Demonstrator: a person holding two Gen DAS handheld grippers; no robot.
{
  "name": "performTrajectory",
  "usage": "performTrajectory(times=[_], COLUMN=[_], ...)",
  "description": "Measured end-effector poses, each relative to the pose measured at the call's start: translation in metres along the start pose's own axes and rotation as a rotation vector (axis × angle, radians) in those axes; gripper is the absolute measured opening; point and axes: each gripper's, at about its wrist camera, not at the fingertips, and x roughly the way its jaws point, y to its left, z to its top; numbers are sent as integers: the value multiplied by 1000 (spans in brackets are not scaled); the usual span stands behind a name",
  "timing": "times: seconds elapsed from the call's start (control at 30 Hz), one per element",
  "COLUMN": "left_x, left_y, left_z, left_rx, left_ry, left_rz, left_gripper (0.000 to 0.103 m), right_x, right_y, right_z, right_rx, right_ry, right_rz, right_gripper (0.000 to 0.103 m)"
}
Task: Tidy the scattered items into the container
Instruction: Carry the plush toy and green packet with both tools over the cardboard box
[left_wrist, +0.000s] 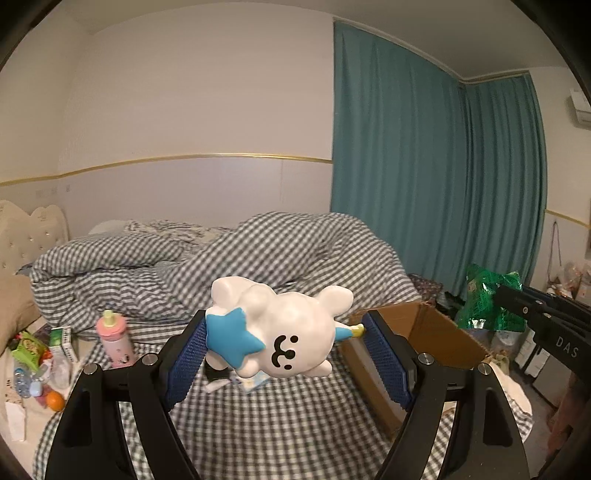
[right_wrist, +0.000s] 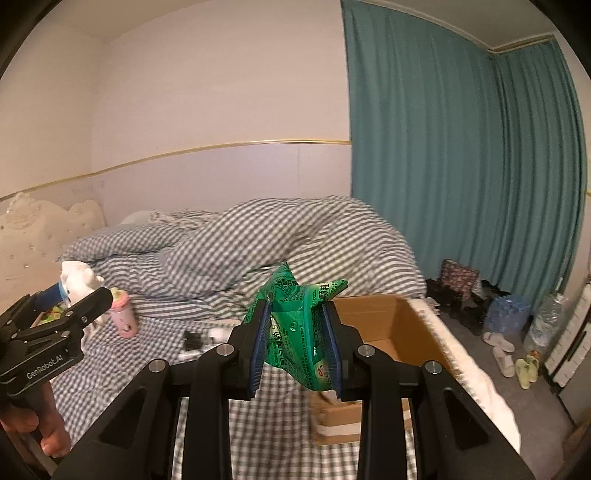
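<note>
My left gripper (left_wrist: 284, 328) is shut on a white toy figure (left_wrist: 291, 332) with a blue star, held above the checked bed. It also shows in the right wrist view (right_wrist: 79, 282). My right gripper (right_wrist: 295, 325) is shut on a crumpled green snack bag (right_wrist: 299, 325), held in the air at the near left edge of an open cardboard box (right_wrist: 391, 328). The bag also shows in the left wrist view (left_wrist: 487, 302), right of the box (left_wrist: 432, 332). A pink bottle (left_wrist: 115, 341) stands on the bed to the left.
Several small items lie at the bed's left edge: a green packet (left_wrist: 27, 349), a small carton (left_wrist: 64, 341), an orange (left_wrist: 55, 400). Small dark and white items (right_wrist: 199, 341) lie mid-bed. A rumpled checked duvet (left_wrist: 258, 254) fills the back. Slippers (right_wrist: 498, 349) and bottles are on the floor, right.
</note>
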Motion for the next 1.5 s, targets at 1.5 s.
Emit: performTrajectory(times=[1.5], left_x=[148], left_y=[-172], left_z=[-33], left_rx=[134], left_ry=[153], left_rz=[-246], left_gripper=[84], right_x=[101], right_y=[-122], right_z=[-42], right_rx=[26], right_ry=[206], right_rz=[-192], right_gripper=[27])
